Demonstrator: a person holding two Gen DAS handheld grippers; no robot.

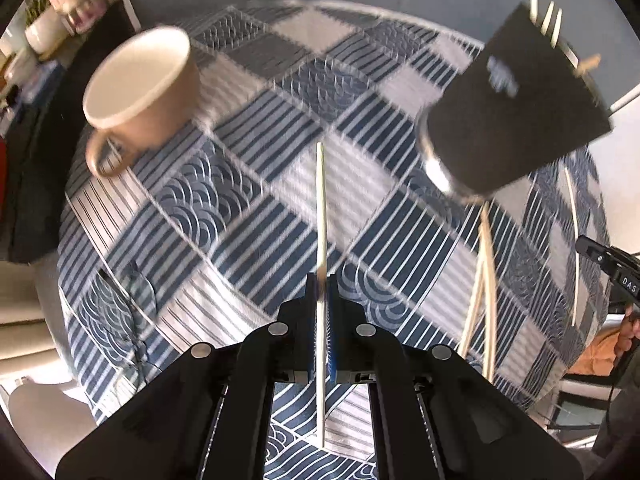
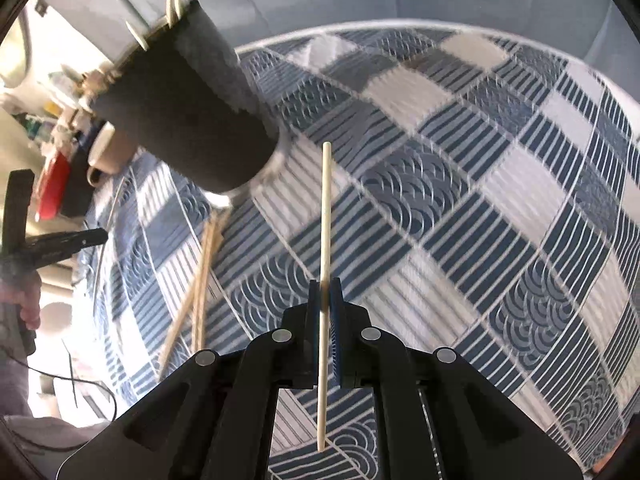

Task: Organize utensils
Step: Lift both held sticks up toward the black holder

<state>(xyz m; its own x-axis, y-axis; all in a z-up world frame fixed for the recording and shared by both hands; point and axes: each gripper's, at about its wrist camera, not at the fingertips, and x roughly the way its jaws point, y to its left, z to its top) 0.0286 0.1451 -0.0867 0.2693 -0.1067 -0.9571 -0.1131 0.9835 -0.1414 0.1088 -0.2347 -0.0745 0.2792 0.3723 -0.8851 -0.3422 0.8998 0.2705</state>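
Observation:
My left gripper is shut on a pale chopstick that points forward above the patterned cloth. My right gripper is shut on another pale chopstick, also held above the cloth. A tall black holder stands on the table with a few chopstick ends sticking out of its top; it also shows in the right wrist view. Loose chopsticks lie on the cloth near the holder's base, seen in the right wrist view as well. Both views are motion-blurred.
A tan mug stands at the far left of the round table with blue-and-white patchwork cloth. The right gripper shows at the left view's right edge. Shelves and clutter lie beyond the table's left side.

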